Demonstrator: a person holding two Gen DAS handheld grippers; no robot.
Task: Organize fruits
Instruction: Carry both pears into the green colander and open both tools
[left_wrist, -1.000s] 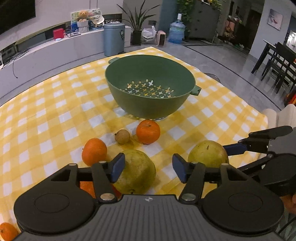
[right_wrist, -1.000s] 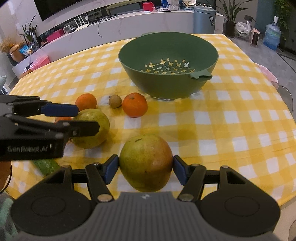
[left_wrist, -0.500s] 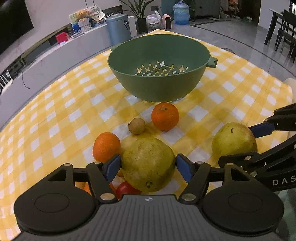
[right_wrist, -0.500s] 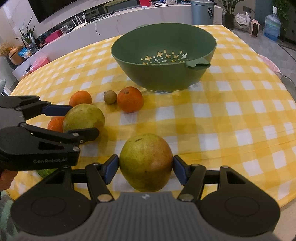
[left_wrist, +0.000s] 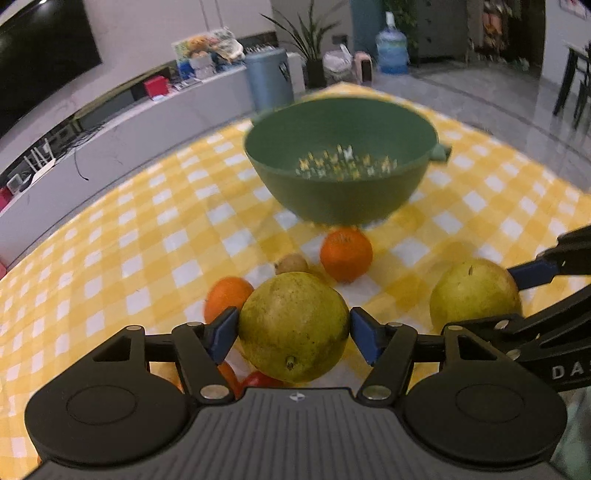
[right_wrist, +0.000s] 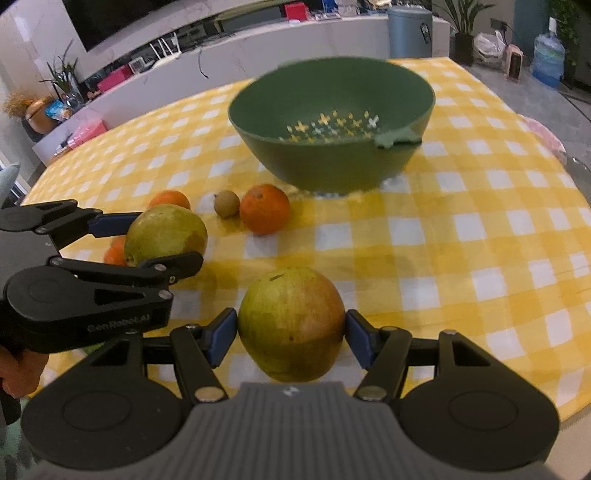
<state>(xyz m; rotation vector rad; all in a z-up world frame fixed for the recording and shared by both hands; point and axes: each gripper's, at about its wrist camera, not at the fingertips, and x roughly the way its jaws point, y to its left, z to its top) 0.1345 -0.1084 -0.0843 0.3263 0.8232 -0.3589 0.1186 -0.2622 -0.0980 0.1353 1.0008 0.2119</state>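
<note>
1. The left gripper (left_wrist: 293, 334) straddles a yellow-green pear (left_wrist: 293, 326), blue pads at nine and three o'clock of the fruit; its jaws are closing, the left pad on the skin, the right pad just beside it, so a firm pinch cannot be confirmed.
2. Over on the other side, the right gripper (right_wrist: 291, 338) pinches a red-blushed pear (right_wrist: 291, 323), both pads pressed against its flanks.
3. Seen from the right wrist camera, the left gripper sits at nine o'clock, its pear caught between the two fingers.
4. The green colander bowl (left_wrist: 341, 206) stands at twelve o'clock on the bench, which wears a yellow checked cloth (left_wrist: 129, 236); cross-shaped holes show in its floor.
5. In the left wrist view, an orange (left_wrist: 345, 253) lies just below the bowl, with a small brown fruit (left_wrist: 291, 264) at its nine o'clock, close beside it.
6. A second orange (left_wrist: 227, 295) peeks out at ten o'clock of the left gripper's pear, partly hidden behind the left pad.
7. Beneath that pear, at six to seven o'clock, something red (left_wrist: 260, 380) and another bit of orange show, too hidden to name.
8. A hand (right_wrist: 18, 373) shows at the far left edge of the right wrist view, below the left gripper's body.
</note>
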